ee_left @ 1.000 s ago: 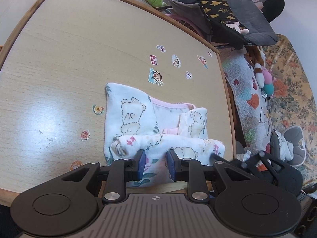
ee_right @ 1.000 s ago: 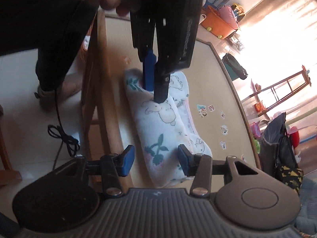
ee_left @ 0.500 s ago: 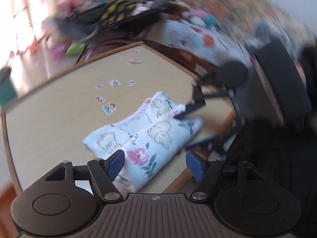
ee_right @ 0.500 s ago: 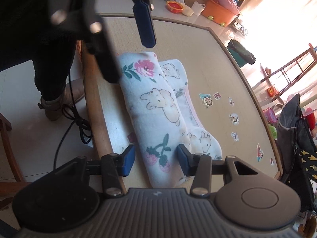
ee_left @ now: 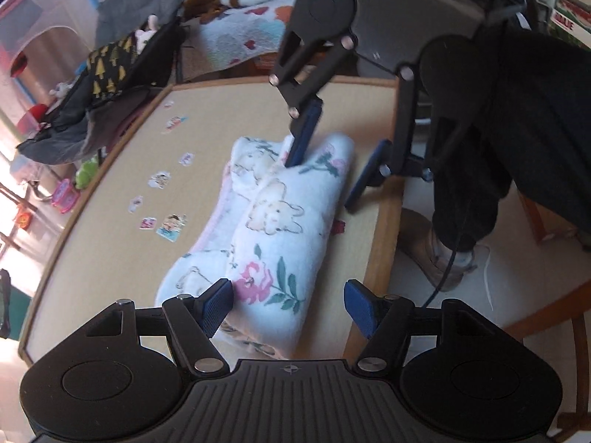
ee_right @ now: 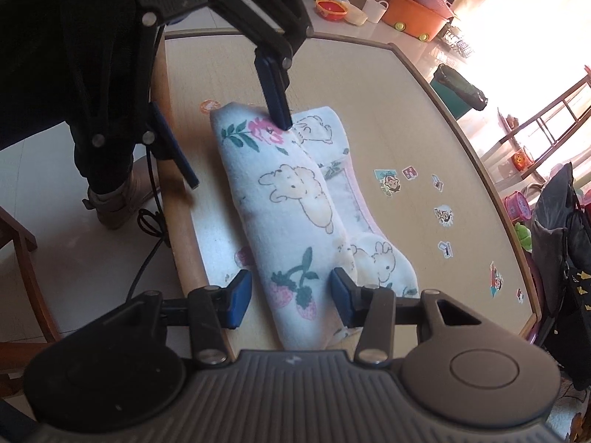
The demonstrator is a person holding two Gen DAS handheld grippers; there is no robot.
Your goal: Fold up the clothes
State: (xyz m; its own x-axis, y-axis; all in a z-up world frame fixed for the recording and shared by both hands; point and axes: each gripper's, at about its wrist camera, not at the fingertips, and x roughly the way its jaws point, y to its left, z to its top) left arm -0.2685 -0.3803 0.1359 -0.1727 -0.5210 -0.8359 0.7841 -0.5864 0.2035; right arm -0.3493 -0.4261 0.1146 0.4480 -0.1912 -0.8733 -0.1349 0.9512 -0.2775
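A white garment [ee_left: 273, 221] printed with bears and flowers, pink at its trim, lies folded into a long roll near the wooden table's [ee_left: 110, 240] front edge. My left gripper [ee_left: 289, 308] straddles one end of it. Its jaws are wide and closing. One pad brushes the cloth and the other stands clear. From the right wrist view the garment [ee_right: 295, 192] runs away from my right gripper [ee_right: 291, 301], which is open around the other end. The left gripper [ee_right: 240, 154] shows there with one finger on the fold and one out at the table's rim.
Several stickers [ee_right: 388, 181] dot the table [ee_right: 388, 110] beyond the garment. A person's dark trouser leg and brown shoe [ee_left: 443, 258] stand by the table's near edge, with a cable trailing. A black bag [ee_left: 110, 74], toys and an orange tub [ee_right: 417, 18] surround the table.
My left gripper let go of the cloth, opened wide and rolled about a quarter turn, and now straddles the garment's end. The right gripper kept its place around the other end.
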